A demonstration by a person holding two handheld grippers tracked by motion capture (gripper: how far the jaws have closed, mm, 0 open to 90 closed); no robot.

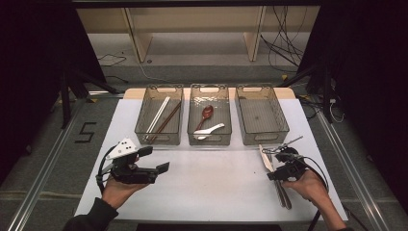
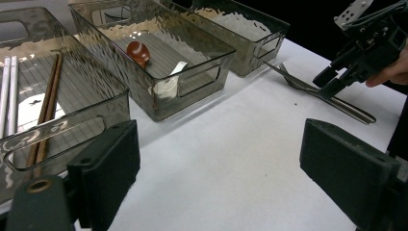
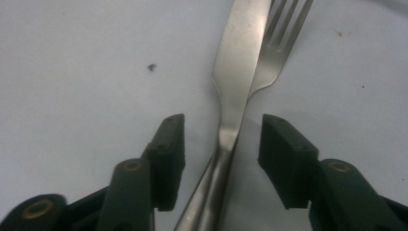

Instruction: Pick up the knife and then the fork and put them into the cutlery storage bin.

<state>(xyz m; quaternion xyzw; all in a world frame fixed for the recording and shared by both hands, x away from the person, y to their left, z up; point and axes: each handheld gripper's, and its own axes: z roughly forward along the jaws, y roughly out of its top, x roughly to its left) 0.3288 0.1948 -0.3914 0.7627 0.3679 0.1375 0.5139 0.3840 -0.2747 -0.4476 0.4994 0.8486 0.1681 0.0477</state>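
On the desk (image 1: 207, 183), seen from above, three bins stand in a row: chopsticks (image 1: 161, 118) in the left bin (image 1: 159, 115), two spoons (image 1: 207, 122) in the middle bin (image 1: 210, 114). Your left tongs (image 1: 154, 159) hover wide near the left bin; your right tongs (image 1: 275, 168) sit over a knife (image 1: 266, 158) and fork (image 1: 284, 144). From your left tongs (image 2: 219, 163), the jaws gape wide over bare desk. From your right tongs (image 3: 222, 144), the jaws straddle the knife (image 3: 235, 82) handle without touching; the fork (image 3: 276, 43) lies touching it.
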